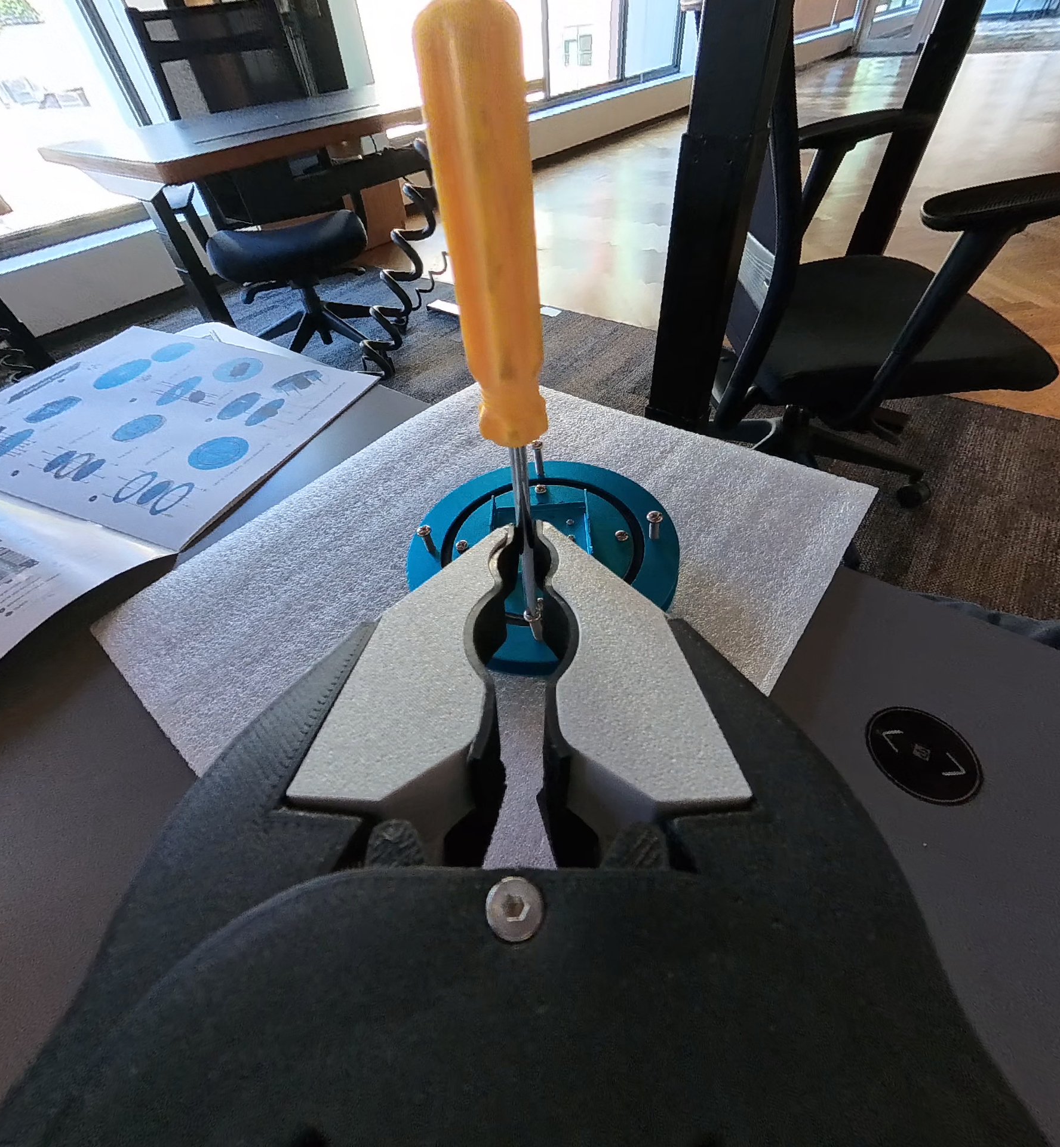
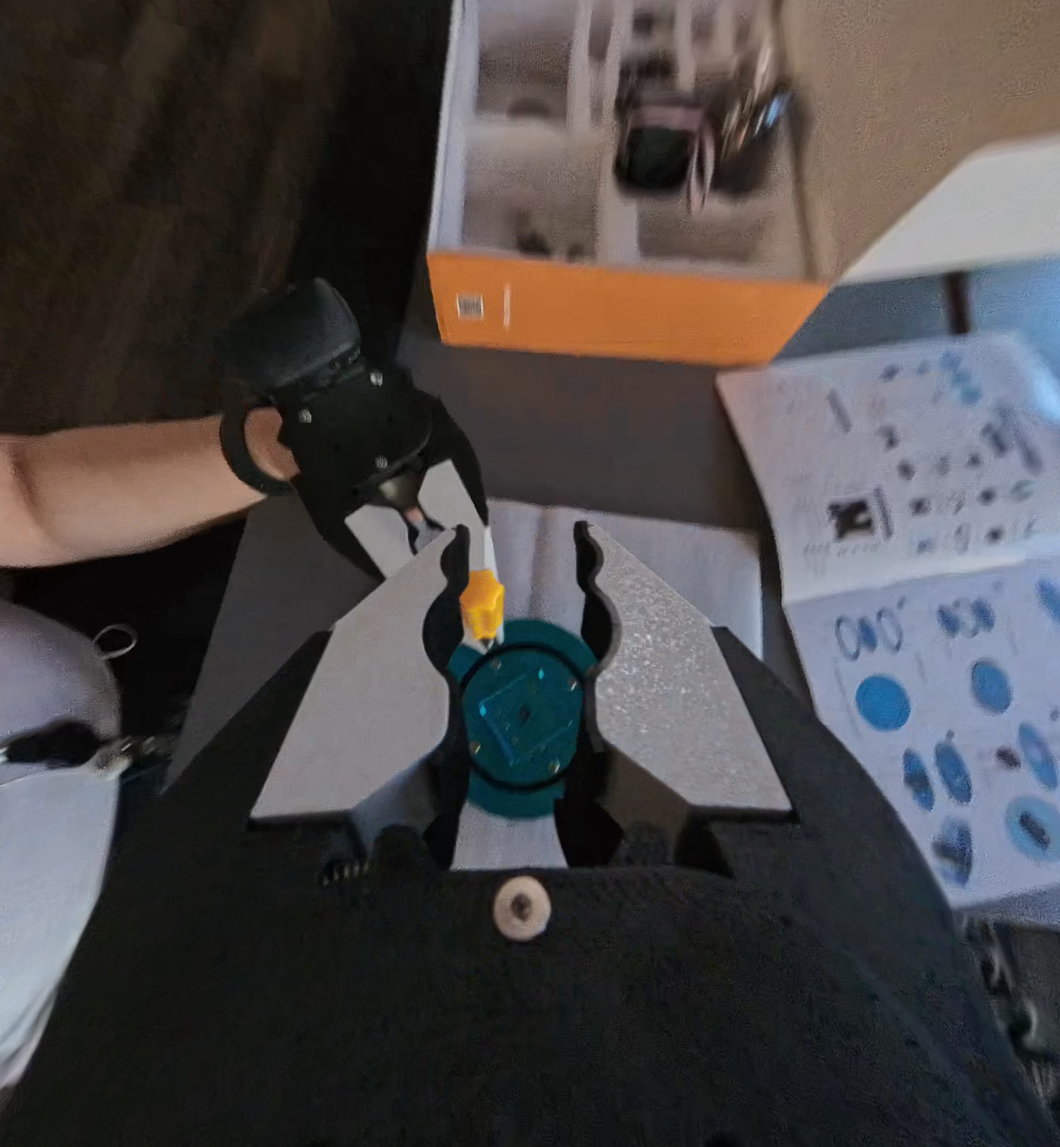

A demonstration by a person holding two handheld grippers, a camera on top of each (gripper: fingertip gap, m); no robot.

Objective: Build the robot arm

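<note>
My left gripper [image 1: 524,534] is shut on the metal shaft of a screwdriver with an orange handle [image 1: 484,217], which stands nearly upright. Its tip, with a small screw [image 1: 533,616] at it, is over the near rim of a blue round disc [image 1: 645,552] lying on a white foam sheet [image 1: 304,596]. Several screws stand partly raised in the disc. My right gripper [image 2: 521,534] is open and empty, looking straight down with the disc [image 2: 521,720] between its fingers. That blurred view also shows the left gripper [image 2: 487,552] and the orange handle [image 2: 480,605].
An open instruction booklet [image 1: 142,434] lies left of the foam; it also shows in the right wrist view [image 2: 949,620]. An orange-sided box [image 2: 626,310] of parts stands beyond the foam. A person's forearm [image 2: 111,484] reaches in. An office chair [image 1: 887,335] and a black desk leg [image 1: 719,217] stand beyond the table. Tip to tip, the grippers are about 12 cm apart.
</note>
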